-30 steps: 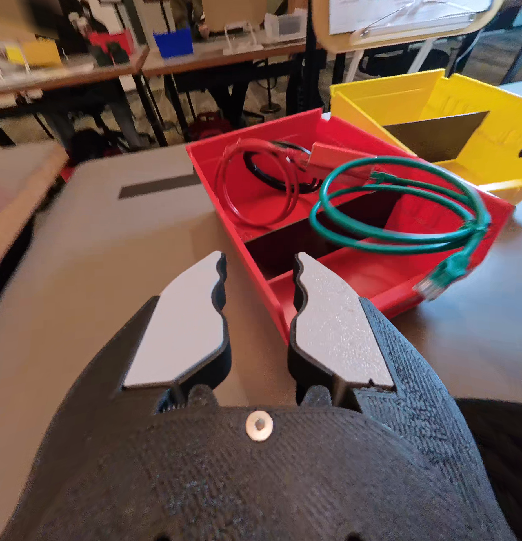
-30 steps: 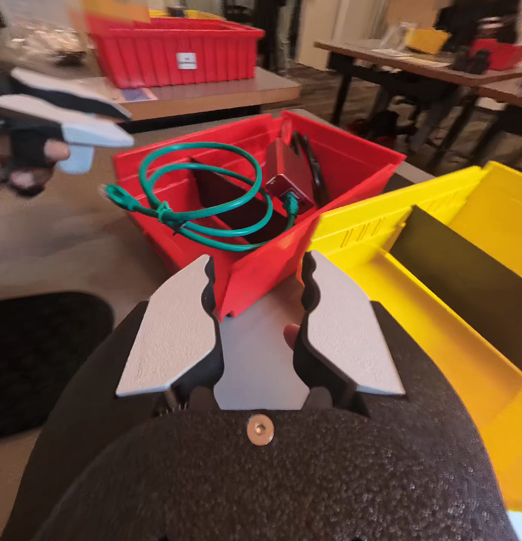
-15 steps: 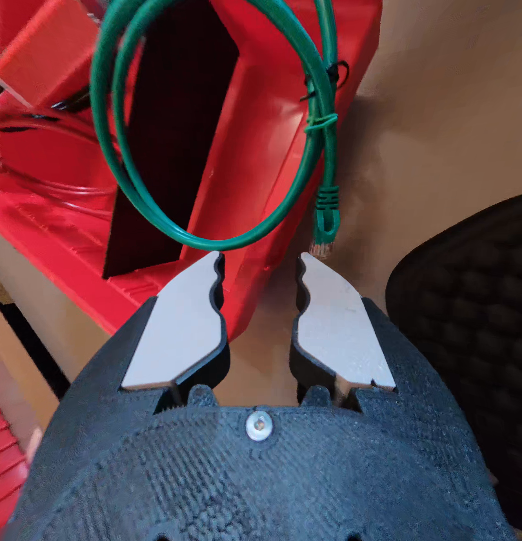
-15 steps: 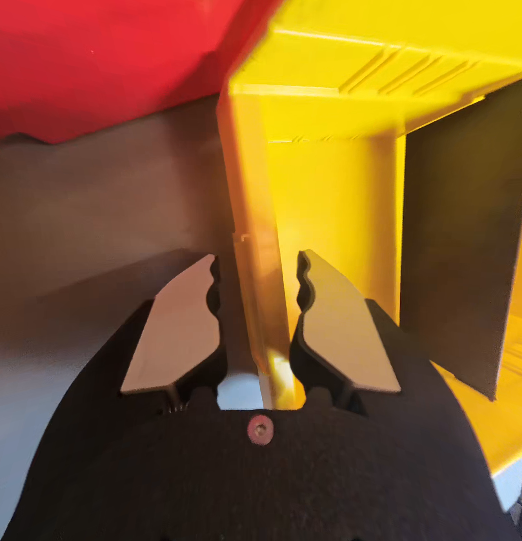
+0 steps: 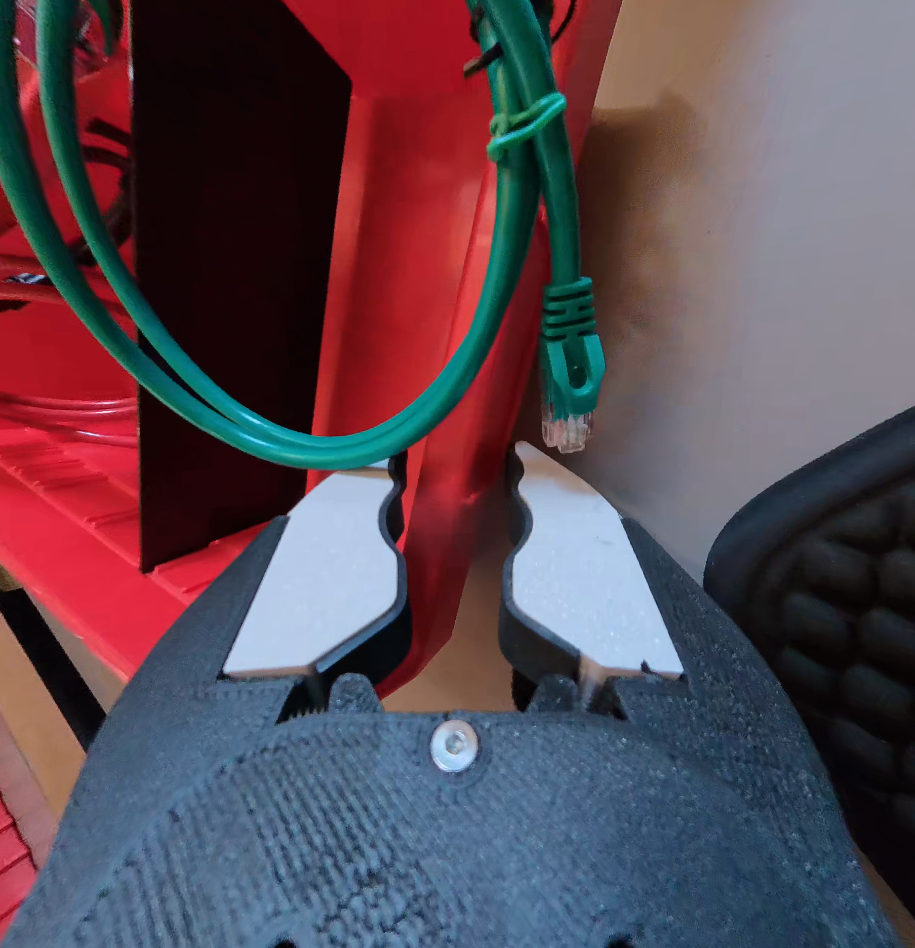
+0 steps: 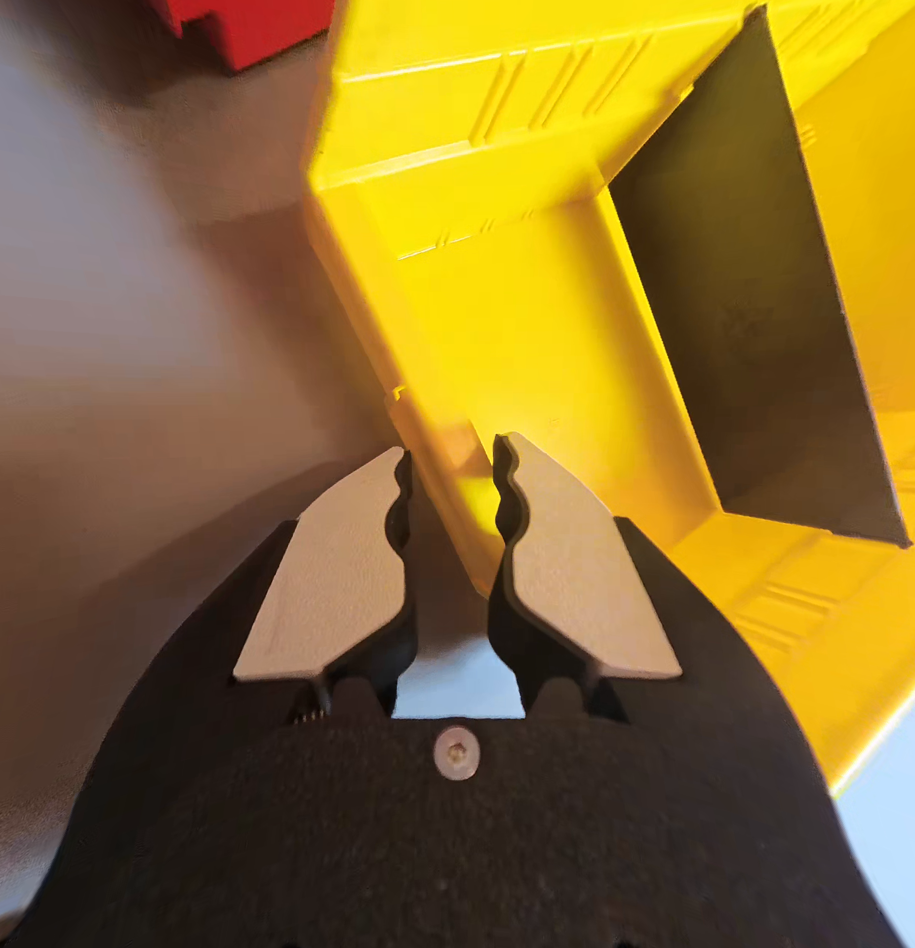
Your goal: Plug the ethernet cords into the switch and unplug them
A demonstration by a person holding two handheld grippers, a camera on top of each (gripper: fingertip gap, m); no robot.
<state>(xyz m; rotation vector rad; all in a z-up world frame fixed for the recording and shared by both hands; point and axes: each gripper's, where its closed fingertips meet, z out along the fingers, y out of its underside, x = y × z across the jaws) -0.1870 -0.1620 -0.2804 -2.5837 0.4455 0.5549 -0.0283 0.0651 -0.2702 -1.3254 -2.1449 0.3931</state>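
A coiled green ethernet cord (image 5: 270, 436) hangs over the wall of a red bin (image 5: 424, 287). Its free plug (image 5: 568, 390) dangles outside the bin, just above my right fingertip. My left gripper (image 5: 456, 456) is open and straddles the red bin's near wall, one finger inside and one outside. A red cord (image 5: 45, 405) lies in the bin at the far left. My right gripper (image 6: 452, 449) has its jaws narrowed onto the side wall of a yellow bin (image 6: 496, 308). The switch is out of view.
A black divider (image 5: 229, 267) stands in the red bin, and another (image 6: 753, 318) in the yellow bin. A black textured mat (image 5: 835, 590) lies on the tan table (image 5: 753, 205) to the right. A corner of the red bin (image 6: 250, 31) shows at the top of the right wrist view. The tips of one gripper are about 30 cm away from the tips of the other.
Both grippers dropped from a raised view down to the bins. The left moved closer onto the red bin's wall. The right's jaws narrowed around the yellow bin's wall.
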